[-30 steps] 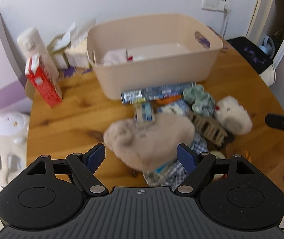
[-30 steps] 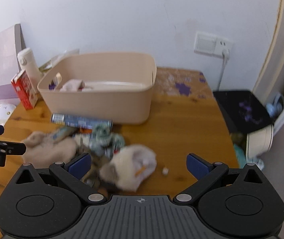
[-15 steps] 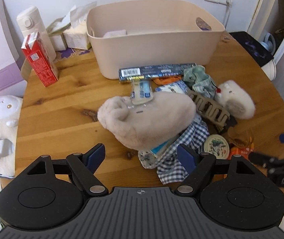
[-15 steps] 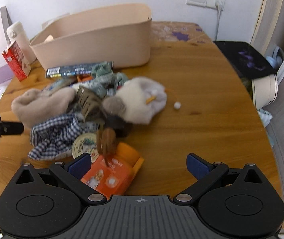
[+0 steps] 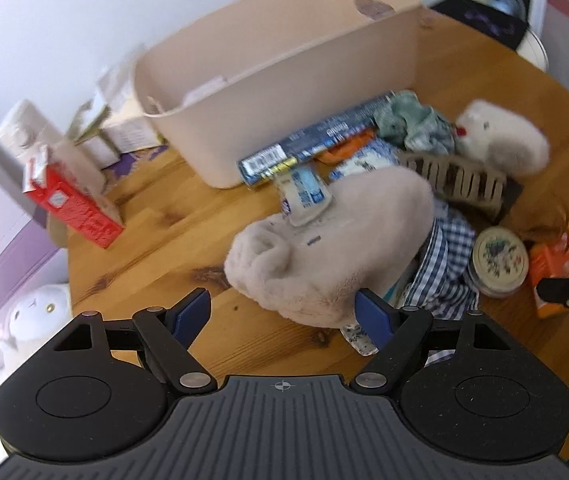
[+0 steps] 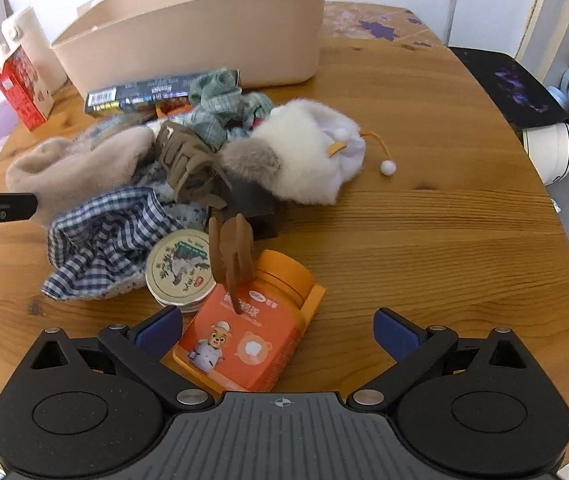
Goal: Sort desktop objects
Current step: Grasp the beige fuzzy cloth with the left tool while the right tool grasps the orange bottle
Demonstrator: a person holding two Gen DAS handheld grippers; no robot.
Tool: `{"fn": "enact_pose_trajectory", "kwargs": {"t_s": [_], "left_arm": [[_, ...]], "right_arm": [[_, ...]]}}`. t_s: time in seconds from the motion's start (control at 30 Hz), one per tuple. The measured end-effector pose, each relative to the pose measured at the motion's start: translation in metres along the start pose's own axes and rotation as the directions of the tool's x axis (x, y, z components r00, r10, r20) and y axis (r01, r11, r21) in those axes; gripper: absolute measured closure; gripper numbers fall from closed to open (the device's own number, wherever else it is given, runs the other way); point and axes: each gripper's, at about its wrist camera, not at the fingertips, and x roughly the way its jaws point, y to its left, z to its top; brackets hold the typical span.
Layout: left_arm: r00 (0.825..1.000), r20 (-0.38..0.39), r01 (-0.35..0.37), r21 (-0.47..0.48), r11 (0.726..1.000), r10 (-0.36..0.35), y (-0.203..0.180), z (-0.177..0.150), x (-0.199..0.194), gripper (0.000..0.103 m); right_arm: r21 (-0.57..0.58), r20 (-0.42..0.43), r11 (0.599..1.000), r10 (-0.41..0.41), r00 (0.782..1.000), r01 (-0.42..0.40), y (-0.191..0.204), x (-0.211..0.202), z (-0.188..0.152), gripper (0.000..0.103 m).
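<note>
Both claws have dropped toward the pile on the desk [image 6: 424, 240]. The left claw [image 5: 283, 314], jaws wide and empty, now straddles the beige plush [image 5: 332, 240]; the right claw [image 6: 278, 330], also spread and empty, frames the orange box [image 6: 244, 340]. Grabs look imminent; the bin [image 6: 204, 36] waits behind.

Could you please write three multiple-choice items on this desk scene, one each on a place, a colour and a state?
1. Where does the long dark blue box lie?
A. against the beige bin's front
B. inside the bin
C. on the red carton

2. What colour is the carton left of the beige bin?
A. green
B. red
C. black

3. How do the right tongs stand?
A. shut on the round tin
B. shut on the fluffy pouch
C. open

Key: A, it rests at the bin's front wall; B, its sides are plainly red; C, both pads stand wide apart, clamping nothing.
</note>
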Motion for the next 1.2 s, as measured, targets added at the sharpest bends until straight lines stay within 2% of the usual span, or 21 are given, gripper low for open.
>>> {"fn": "enact_pose_trajectory", "kwargs": {"t_s": [0.13,0.37,0.57,0.63,0.8,0.87,0.9,0.93,1.03,1.1,1.13,1.2], "left_arm": [[1.000,0.006,-0.004,0.070,0.998,0.004,-0.003,0.003,0.015,0.022],[0.999,0.042,0.016,0.137,0.990,-0.022,-0.007,0.014,0.035,0.021],[0.996,0.076,0.035,0.136,0.990,-0.046,-0.001,0.020,0.050,0.012],[0.996,0.071,0.043,0.120,0.992,-0.052,0.002,0.023,0.055,0.009],[0.993,0.034,0.112,0.042,0.993,-0.113,0.015,0.030,0.065,0.009],[0.988,0.024,0.152,0.013,0.988,-0.152,0.020,0.031,0.067,0.025],[0.982,0.023,0.189,-0.005,0.982,-0.189,0.022,0.031,0.067,0.045],[0.975,0.017,0.221,-0.025,0.975,-0.220,0.024,0.032,0.067,0.058],[0.973,0.006,0.231,-0.042,0.972,-0.231,0.022,0.034,0.066,0.073],[0.973,-0.001,0.230,-0.050,0.972,-0.231,0.019,0.034,0.065,0.078],[0.973,-0.004,0.229,-0.054,0.972,-0.229,0.017,0.034,0.063,0.079],[0.973,-0.008,0.229,-0.068,0.971,-0.230,0.015,0.032,0.060,0.082]], "right_arm": [[0.012,-0.030,1.000,-0.025,0.999,0.026,-0.001,0.008,-0.003,0.000],[0.023,-0.022,0.999,-0.047,0.999,0.047,-0.012,0.014,-0.003,0.000],[0.048,-0.008,0.998,-0.041,0.999,0.041,-0.020,0.016,-0.003,0.006],[0.042,-0.001,0.998,-0.040,0.999,0.040,-0.021,0.016,-0.002,0.006],[0.037,0.015,0.999,-0.033,0.999,0.033,-0.024,0.016,0.001,0.008],[0.032,0.020,0.999,-0.035,0.999,0.034,-0.024,0.016,0.001,0.013],[0.025,0.026,0.999,-0.035,0.999,0.035,-0.024,0.015,0.001,0.015],[0.018,0.032,0.999,-0.035,0.999,0.034,-0.023,0.013,0.000,0.021],[-0.001,0.040,0.999,-0.036,0.999,0.036,-0.024,0.011,0.000,0.039],[-0.005,0.047,1.000,-0.030,0.998,0.030,-0.026,0.009,0.000,0.050],[-0.002,0.046,1.000,-0.030,0.998,0.031,-0.028,0.008,0.001,0.053],[0.013,0.041,1.000,-0.023,0.999,0.023,-0.033,0.008,0.001,0.053]]}}
